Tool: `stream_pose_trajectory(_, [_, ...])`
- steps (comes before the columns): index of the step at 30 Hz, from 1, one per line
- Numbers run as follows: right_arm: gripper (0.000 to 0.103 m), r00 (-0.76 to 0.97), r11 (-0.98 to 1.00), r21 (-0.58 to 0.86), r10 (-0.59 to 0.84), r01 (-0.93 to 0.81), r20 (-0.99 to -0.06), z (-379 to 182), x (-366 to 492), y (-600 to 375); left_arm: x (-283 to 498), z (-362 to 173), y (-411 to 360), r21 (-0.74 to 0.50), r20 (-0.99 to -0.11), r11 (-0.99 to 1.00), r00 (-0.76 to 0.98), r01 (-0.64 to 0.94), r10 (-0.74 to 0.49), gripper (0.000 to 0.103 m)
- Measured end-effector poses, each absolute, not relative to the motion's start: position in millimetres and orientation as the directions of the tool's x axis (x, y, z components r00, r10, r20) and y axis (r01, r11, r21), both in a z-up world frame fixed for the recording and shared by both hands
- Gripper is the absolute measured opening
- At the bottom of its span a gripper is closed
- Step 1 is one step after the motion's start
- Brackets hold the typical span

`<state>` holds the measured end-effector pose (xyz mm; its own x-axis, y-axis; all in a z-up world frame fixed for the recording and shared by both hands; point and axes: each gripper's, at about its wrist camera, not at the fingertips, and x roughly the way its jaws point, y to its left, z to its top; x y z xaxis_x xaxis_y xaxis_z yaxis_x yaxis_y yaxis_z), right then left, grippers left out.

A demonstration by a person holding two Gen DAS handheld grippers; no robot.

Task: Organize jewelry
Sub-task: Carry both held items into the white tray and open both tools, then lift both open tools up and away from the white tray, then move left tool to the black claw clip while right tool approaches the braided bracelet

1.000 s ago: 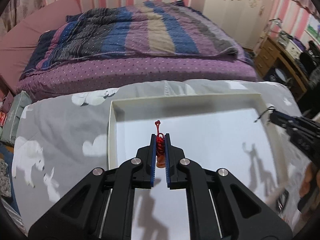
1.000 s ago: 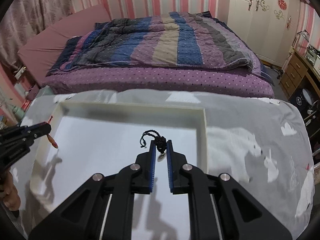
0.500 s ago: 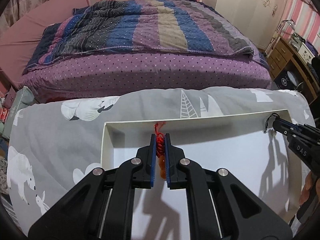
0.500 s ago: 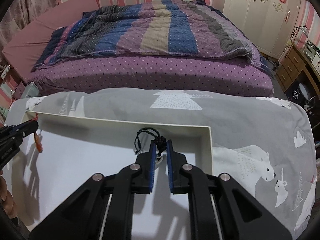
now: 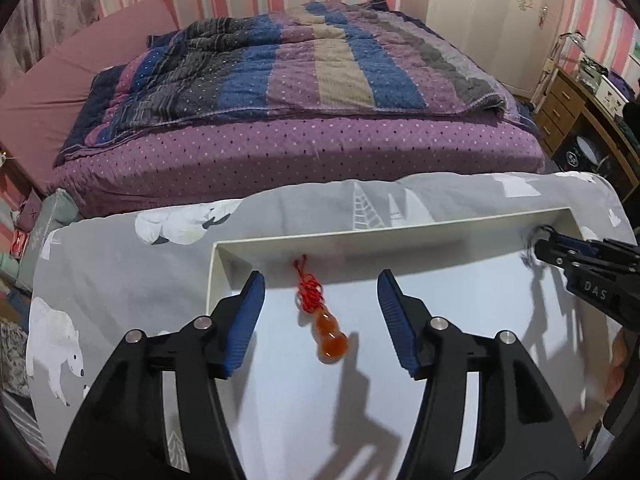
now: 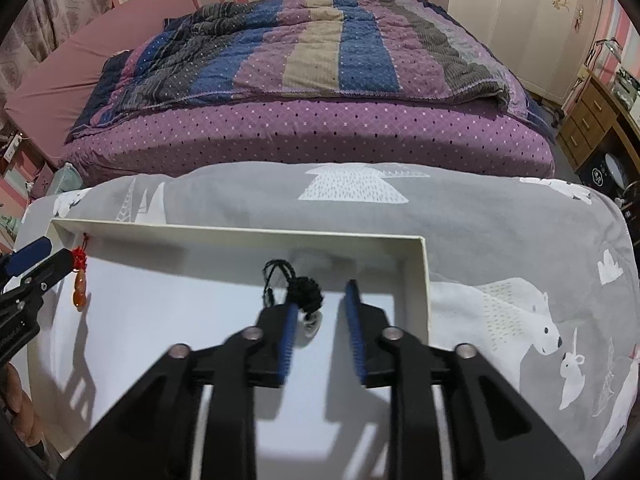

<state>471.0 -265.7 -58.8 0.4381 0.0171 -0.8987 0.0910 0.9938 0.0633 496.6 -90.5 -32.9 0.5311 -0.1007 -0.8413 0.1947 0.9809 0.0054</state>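
Note:
A white shallow tray sits on a grey polar-bear cloth. My left gripper is open above the tray's far left corner. A red-cord pendant with an orange gourd bead is between the jaws, free of them, close over the tray floor. My right gripper is open over the tray's far right corner. A black-cord pendant with a pale stone sits by its left pad, seemingly loose. The red pendant also shows in the right wrist view, beside the left gripper's fingers.
The tray's rim stands just right of my right gripper. The grey cloth covers the surface around the tray. A bed with a striped quilt lies beyond. A wooden dresser stands at far right.
Both grippers have opened and let go of their pendants at the tray's far corners. Half a second ago each was shut on its cord.

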Motion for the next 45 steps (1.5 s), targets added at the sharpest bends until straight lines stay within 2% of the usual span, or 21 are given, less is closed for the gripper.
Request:
stream_pose_trajectory(2, [0.027,0.448,0.995,0.063,0.020,0.081,-0.894,-53.3,468.1,-263.9,492.2,-27.2,-91.3,0.004,-0.840,0.979,0.531,0.202,-0.106,0.059])
stream_pose_trajectory(3, [0.027,0.455,0.995,0.057,0.014,0.080,-0.890,-50.0,466.6,-263.6,490.9,-24.8,-91.7,0.008,-0.838,0.979,0.535,0.203,-0.104,0.061])
stream_pose_trajectory(4, [0.027,0.462,0.995,0.053,0.010,0.082,-0.887,-47.0,464.2,-264.2,487.1,-19.4,-90.0,0.015,-0.832,0.980,0.545,0.200,-0.098,0.068])
stream_pose_trajectory(6, [0.037,0.479,0.995,0.057,0.014,0.076,-0.877,-38.2,458.6,-265.1,477.7,-7.0,-82.9,0.022,-0.812,0.982,0.576,0.189,-0.093,0.081])
stream_pose_trajectory(7, [0.051,0.487,0.996,0.058,0.014,0.074,-0.873,-34.8,455.8,-265.6,472.7,-2.4,-78.6,0.022,-0.805,0.983,0.587,0.183,-0.091,0.086])
stream_pose_trajectory(8, [0.054,0.501,0.996,0.051,0.006,0.078,-0.865,-30.2,451.5,-266.3,467.8,1.7,-74.7,0.022,-0.800,0.984,0.593,0.178,-0.089,0.087])
stream_pose_trajectory(11, [0.055,0.519,0.995,0.069,0.019,0.078,-0.855,-20.7,437.8,-269.1,450.7,13.1,-61.2,0.017,-0.799,0.985,0.595,0.171,-0.090,0.090])
stream_pose_trajectory(13, [0.066,0.530,0.994,0.075,0.023,0.077,-0.848,-14.2,424.2,-269.1,434.1,21.7,-49.4,0.018,-0.786,0.988,0.612,0.155,-0.081,0.100])
stream_pose_trajectory(20, [0.083,0.564,0.994,0.061,0.000,0.089,-0.826,6.9,360.6,-268.1,371.6,30.1,-10.7,0.006,-0.792,0.992,0.606,0.123,-0.070,0.100])
stream_pose_trajectory(25, [0.084,0.569,0.993,0.051,-0.019,0.107,-0.822,20.7,313.6,-264.6,325.8,29.8,7.1,0.030,-0.794,0.994,0.606,0.104,-0.040,0.100])
stream_pose_trajectory(34, [0.084,0.581,0.992,0.018,-0.058,0.125,-0.812,34.7,241.3,-264.3,248.3,26.0,31.8,-0.027,-0.807,0.990,0.581,0.142,-0.105,0.100])
stream_pose_trajectory(38, [0.084,0.567,0.991,-0.034,-0.104,0.132,-0.817,28.0,216.3,-262.8,225.1,22.9,32.6,-0.037,-0.803,0.990,0.585,0.133,-0.109,0.100])
stream_pose_trajectory(45, [0.086,0.546,0.987,-0.014,-0.100,0.160,-0.832,3.4,180.5,-267.2,188.3,22.8,15.2,-0.071,-0.789,0.985,0.595,0.160,-0.154,0.100])
